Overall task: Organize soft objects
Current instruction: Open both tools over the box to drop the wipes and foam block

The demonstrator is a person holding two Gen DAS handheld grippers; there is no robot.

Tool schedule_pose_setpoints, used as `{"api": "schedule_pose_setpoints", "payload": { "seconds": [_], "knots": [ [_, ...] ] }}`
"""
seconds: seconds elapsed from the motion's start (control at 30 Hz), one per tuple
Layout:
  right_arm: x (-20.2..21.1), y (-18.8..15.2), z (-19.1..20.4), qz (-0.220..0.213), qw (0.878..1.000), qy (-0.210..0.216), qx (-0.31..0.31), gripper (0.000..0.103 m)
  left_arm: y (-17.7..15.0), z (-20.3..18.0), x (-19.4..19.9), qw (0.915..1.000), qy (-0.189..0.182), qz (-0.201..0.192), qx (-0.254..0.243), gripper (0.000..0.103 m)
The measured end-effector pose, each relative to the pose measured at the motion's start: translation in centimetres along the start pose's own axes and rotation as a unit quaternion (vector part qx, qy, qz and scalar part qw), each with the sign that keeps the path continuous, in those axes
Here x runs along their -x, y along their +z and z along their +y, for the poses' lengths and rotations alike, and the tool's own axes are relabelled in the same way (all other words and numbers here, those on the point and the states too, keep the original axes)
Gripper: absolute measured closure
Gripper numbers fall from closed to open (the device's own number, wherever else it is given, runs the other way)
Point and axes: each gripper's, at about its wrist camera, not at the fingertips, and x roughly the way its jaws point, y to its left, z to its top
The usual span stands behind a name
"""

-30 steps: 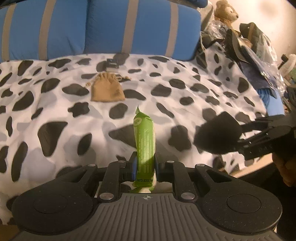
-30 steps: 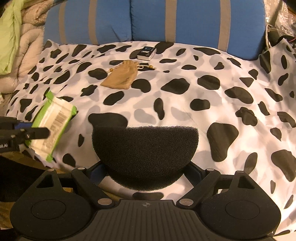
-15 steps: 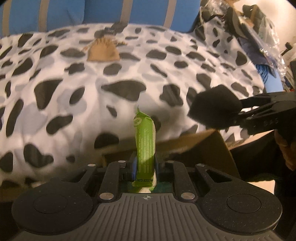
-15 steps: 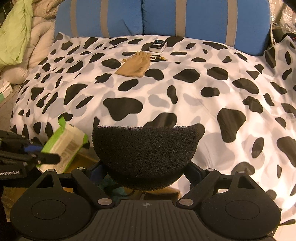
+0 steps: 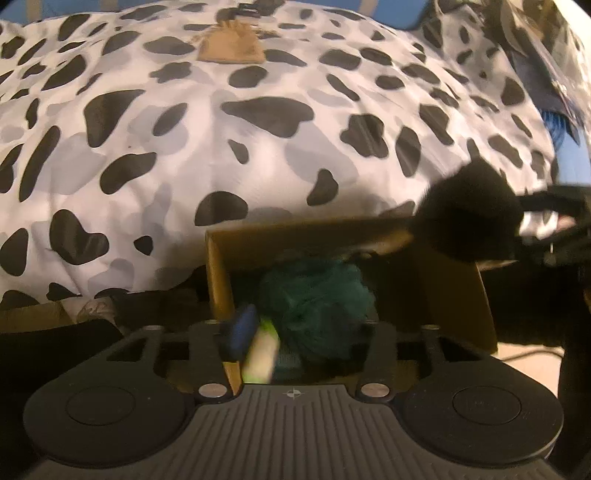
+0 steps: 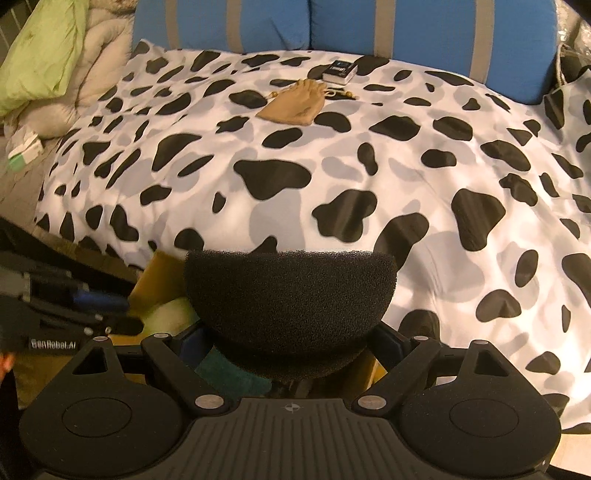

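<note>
My left gripper (image 5: pixel 303 332) hangs over an open cardboard box (image 5: pixel 218 280) at the bed's edge, and its jaws are opening. The green packet (image 5: pixel 260 354) tilts loose beside the blue left pad (image 5: pixel 242 328), blurred, with no pad pressing on it. A teal fluffy ball (image 5: pixel 314 302) lies inside the box. My right gripper (image 6: pixel 291 339) is shut on a black half-round foam sponge (image 6: pixel 291 302), held over the box's near corner (image 6: pixel 159 273). The sponge (image 5: pixel 469 218) also shows at the right of the left wrist view. The left gripper (image 6: pixel 99 314) sits low on the left of the right wrist view.
A cow-pattern blanket (image 6: pixel 369 155) covers the bed. On its far part lie a tan drawstring pouch (image 6: pixel 295 103) and a small dark box (image 6: pixel 340 72). Blue striped cushions (image 6: pixel 406 33) stand behind, and a green pillow (image 6: pixel 44 55) and quilt are piled at the far left.
The left gripper dropped from above the blanket to over the cardboard box, and its jaws spread. The green packet went from upright and pinched to tilted and loose. The right gripper carried the sponge toward the box.
</note>
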Motion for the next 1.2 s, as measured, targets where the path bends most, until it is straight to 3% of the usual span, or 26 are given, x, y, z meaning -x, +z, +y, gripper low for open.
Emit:
{"api": "schedule_pose_setpoints", "payload": {
  "seconds": [0.2,0.5,0.7,1.2],
  "knots": [
    [-0.3,-0.5,1.0,0.014,0.999,0.009,0.032,0.012,0.5,-0.1,0.1,0.9999,-0.002,-0.005,0.012,0.056],
    [-0.7,-1.4,3.4,0.044,0.992,0.056,0.106,0.009,0.6,0.3,0.4,0.9995,0.001,-0.01,0.03,0.056],
    [-1.5,-1.7,3.8,0.066,0.99,0.038,0.119,0.0,0.6,0.3,0.2,0.9995,0.011,-0.005,0.028,0.056],
    [-2.0,-1.2,2.3,0.067,0.994,0.0,0.081,0.0,0.7,0.1,-0.1,0.9997,0.018,0.003,0.017,0.056]
  ]
}}
